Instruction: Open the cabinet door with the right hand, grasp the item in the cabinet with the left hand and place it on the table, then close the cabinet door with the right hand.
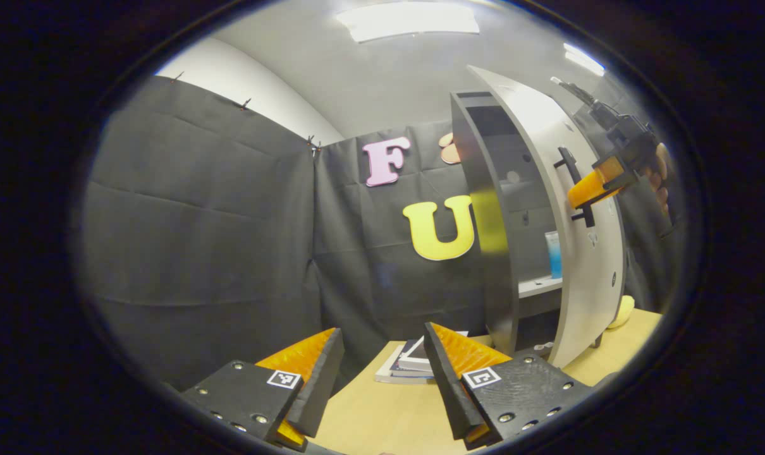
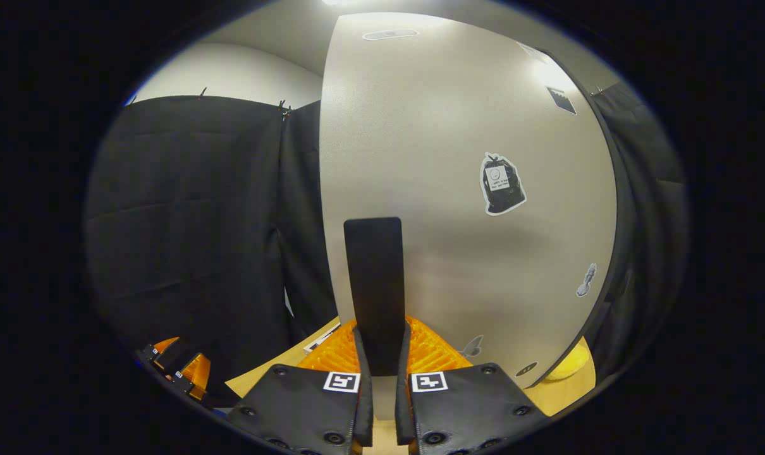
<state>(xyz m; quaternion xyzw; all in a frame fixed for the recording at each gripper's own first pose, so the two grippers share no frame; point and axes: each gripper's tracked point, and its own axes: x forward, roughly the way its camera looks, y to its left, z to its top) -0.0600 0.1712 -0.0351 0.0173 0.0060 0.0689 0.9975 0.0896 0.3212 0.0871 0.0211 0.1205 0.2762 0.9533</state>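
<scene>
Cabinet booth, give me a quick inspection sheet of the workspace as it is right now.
Surface: wooden table, mostly bare.
Job's things: cabinet door partly open; blue item on the shelf inside.
Clutter: stacked books; yellow object behind the door.
Grippers: right hand-held gripper shut on the door handle; left hand-held gripper open, holding nothing.
Cables: nothing seen.
Surroundings: black cloth wall, ceiling light.
</scene>
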